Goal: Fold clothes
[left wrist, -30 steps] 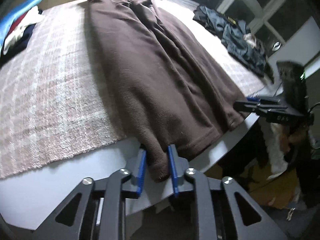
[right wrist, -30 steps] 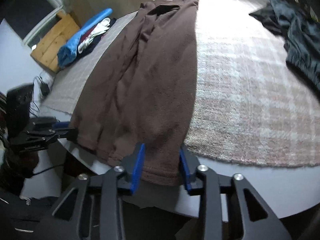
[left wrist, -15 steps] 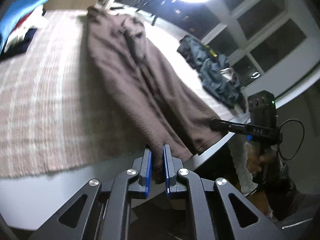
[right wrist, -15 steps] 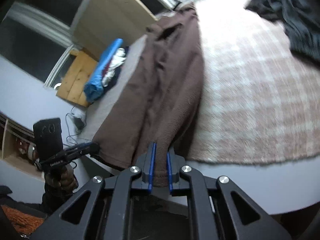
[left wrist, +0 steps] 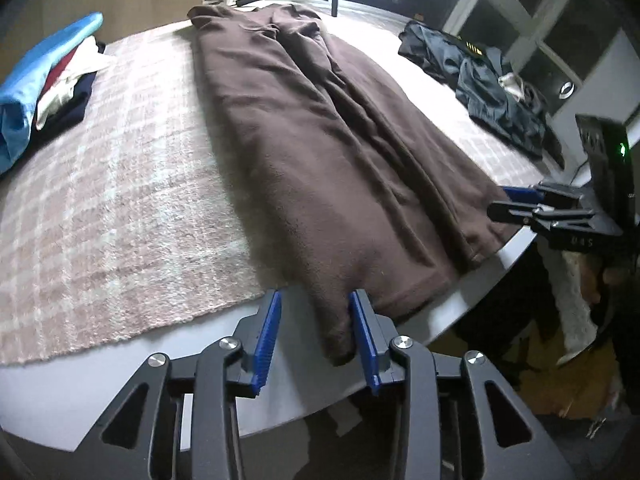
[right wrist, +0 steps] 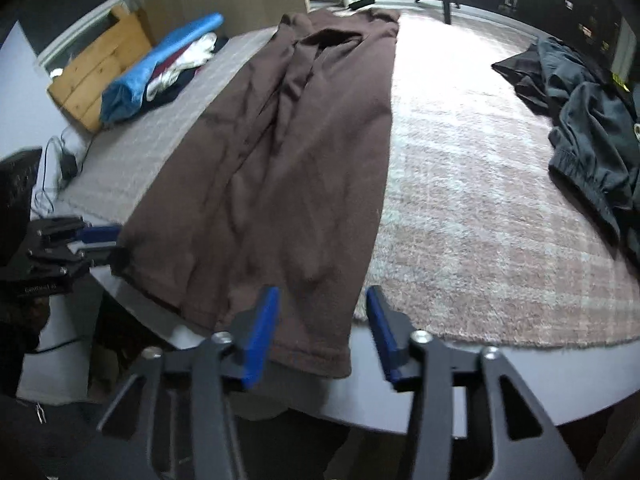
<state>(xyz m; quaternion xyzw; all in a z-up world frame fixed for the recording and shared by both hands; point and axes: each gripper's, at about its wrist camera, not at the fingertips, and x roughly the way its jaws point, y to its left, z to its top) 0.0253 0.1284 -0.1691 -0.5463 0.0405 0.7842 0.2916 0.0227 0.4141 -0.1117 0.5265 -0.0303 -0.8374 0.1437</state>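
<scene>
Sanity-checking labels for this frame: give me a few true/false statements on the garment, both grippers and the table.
1. The brown garment lies stretched out lengthwise on the rug. True.
2. The left gripper is clamped shut on the hem. False: its jaws stand apart, just opened; the hem lies between them.
3. The right gripper is open. True.
4. The dark clothes pile lies on top of the brown garment. False: it lies apart, on the rug.
</scene>
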